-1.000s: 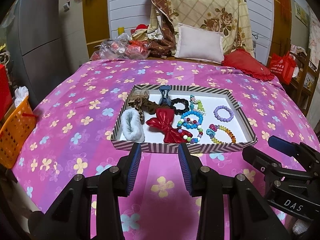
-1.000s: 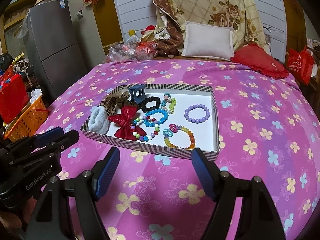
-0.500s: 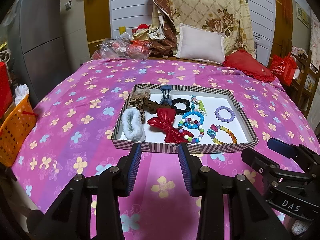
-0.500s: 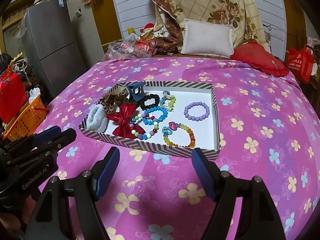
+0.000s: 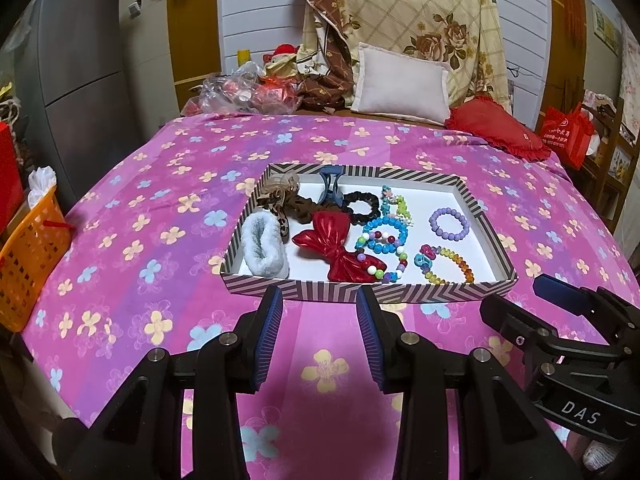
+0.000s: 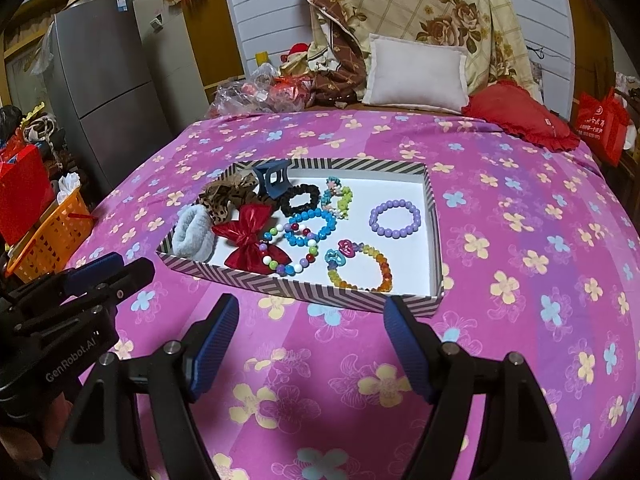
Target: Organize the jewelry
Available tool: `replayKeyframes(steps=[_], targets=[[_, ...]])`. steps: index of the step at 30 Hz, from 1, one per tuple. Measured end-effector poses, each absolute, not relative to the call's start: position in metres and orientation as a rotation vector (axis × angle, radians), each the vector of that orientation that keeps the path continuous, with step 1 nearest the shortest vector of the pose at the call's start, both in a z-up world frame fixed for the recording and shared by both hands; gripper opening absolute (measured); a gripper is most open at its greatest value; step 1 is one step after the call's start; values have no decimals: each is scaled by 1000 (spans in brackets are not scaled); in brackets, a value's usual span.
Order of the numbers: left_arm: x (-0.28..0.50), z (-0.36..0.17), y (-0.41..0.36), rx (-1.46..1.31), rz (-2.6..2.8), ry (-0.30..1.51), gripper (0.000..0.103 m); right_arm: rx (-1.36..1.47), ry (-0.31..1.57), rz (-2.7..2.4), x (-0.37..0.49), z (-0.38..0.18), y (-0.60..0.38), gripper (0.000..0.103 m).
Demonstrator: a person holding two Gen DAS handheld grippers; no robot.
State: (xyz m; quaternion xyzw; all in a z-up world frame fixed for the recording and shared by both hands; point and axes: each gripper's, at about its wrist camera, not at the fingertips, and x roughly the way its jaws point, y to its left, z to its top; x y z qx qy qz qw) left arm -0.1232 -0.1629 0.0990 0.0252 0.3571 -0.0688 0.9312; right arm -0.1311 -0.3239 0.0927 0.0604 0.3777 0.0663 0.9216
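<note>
We see little changed over the last second: left gripper and right gripper stay spread and empty at lower frame, drifting slightly, while the jewelry lies inside the striped tray at centre.

- "DAS" in pale letters on the black body of the right gripper, at four o'clock in the left wrist view.
- "GenRobot.AI" on the left gripper, at eight o'clock in the right wrist view.
</note>
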Motion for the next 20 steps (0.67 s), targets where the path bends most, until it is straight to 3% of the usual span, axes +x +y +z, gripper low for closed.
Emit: replayKeyframes(steps=[20], targets=[[-117, 96, -158, 46, -142, 734, 35, 125, 785, 130, -129, 91, -327, 79]])
